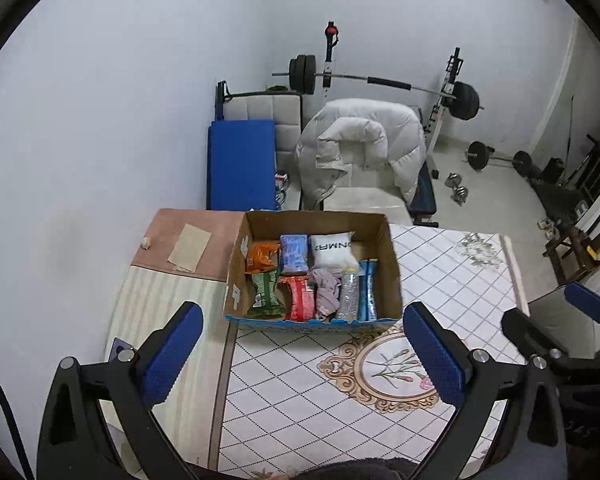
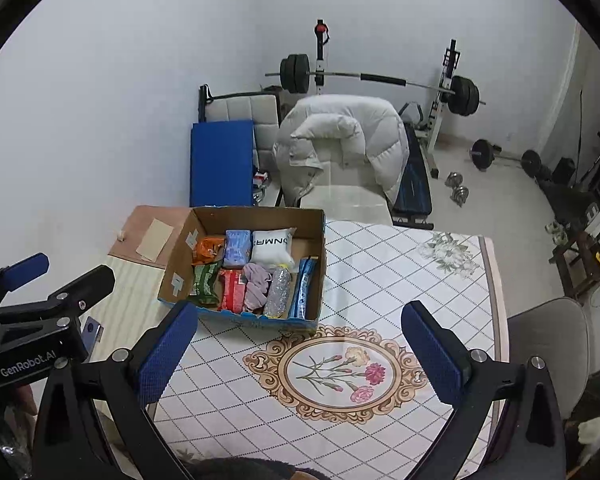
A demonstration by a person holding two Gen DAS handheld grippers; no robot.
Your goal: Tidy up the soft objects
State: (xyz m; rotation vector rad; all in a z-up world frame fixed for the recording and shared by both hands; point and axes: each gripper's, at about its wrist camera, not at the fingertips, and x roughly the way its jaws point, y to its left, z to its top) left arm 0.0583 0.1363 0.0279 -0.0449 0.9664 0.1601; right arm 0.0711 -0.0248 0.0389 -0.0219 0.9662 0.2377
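Patterned tablecloth (image 1: 440,264) fills lower frame. Cardboard box (image 1: 394,276), frame centre, holds packets, white pouch (image 1: 332,250), crumpled cloth (image 1: 325,292), side by side. Left gripper (image 1: 302,352) and right gripper (image 2: 300,350), lower frame: jaws spread wide, empty.

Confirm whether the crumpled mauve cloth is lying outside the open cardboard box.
No: the crumpled mauve cloth sits inside the open cardboard box, between a red snack packet and a clear plastic bottle.
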